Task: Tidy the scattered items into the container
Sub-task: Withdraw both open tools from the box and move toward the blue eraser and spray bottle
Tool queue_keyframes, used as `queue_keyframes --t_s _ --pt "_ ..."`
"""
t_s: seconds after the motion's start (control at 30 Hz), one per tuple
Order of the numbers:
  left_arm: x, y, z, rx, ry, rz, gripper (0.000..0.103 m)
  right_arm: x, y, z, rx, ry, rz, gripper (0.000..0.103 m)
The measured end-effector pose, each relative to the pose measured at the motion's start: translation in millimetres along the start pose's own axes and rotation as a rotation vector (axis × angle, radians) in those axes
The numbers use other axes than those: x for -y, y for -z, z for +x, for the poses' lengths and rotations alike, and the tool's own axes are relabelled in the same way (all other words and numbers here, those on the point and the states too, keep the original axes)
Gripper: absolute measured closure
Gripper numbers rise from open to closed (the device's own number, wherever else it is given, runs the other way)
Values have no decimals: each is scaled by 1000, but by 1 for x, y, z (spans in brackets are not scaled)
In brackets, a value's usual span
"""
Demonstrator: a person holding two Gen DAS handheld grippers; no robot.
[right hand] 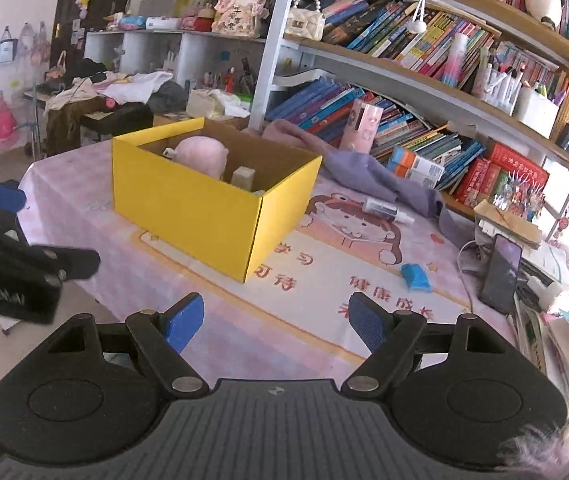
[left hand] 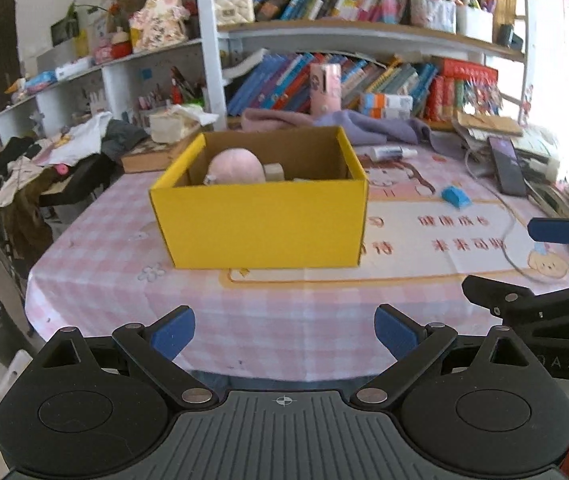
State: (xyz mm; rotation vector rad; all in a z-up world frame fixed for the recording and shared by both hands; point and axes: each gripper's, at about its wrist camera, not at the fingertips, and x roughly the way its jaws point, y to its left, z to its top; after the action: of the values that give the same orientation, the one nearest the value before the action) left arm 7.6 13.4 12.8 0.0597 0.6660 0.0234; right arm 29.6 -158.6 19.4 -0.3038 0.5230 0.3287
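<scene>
Clearly, from the left wrist view, the left gripper (left hand: 284, 334) hangs over the near edge of the surface (left hand: 96, 248) with its jaws apart and nothing between them. Straight ahead, toward the middle of the surface, stands the yellow cardboard box (left hand: 260, 226), open at the top. Inside it a pink plush toy (left hand: 235, 166) and a small beige block (left hand: 274, 172) already lie. Beyond the box's right side, toward the far edge, a white tube (left hand: 392, 153) lies on its side, and nearer the right edge sits a small blue item (left hand: 455, 196), apart from the box. A dark phone (left hand: 506, 166) leans near the right edge. One blue pad of the right gripper shows at the frame's right margin.

From the right wrist view, the right gripper (right hand: 276, 318) also has its jaws spread wide and empty, above the near part of the surface (right hand: 132, 280). The yellow cardboard box (right hand: 188, 208) stands ahead to the left, the pink plush toy (right hand: 202, 156) and beige block (right hand: 243, 178) in it. The small blue item (right hand: 415, 276) lies ahead to the right of the jaws, near the right edge, with the phone (right hand: 500, 274) just beyond it. The white tube (right hand: 384, 210) lies farther back, beside a purple cloth (right hand: 368, 174).

By my judgement the tidying is partly done and a new pick is in hand. The blue item looks the nearest loose thing to the right gripper; the next move calls for bringing those open jaws down around it, clear of the phone.
</scene>
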Motion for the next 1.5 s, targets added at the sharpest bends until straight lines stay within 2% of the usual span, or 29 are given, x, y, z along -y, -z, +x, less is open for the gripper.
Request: queue_keyframes --t_s 0.4,0.8,1.0,1.17,1.5 --pt "24 0 14 -74 109 38 5 21 17 -2 -91 26 81 22" --pt "16 3 26 -148 76 -44 5 28 20 6 -134 3 80 20" --pt "21 6 32 -188 89 -37 5 27 23 14 -189 26 64 19" --pt "32 5 41 -215 119 -8 5 37 30 18 -219 43 98 19" --pt "65 -7 59 -218 203 90 5 64 39 25 -242 75 161 19"
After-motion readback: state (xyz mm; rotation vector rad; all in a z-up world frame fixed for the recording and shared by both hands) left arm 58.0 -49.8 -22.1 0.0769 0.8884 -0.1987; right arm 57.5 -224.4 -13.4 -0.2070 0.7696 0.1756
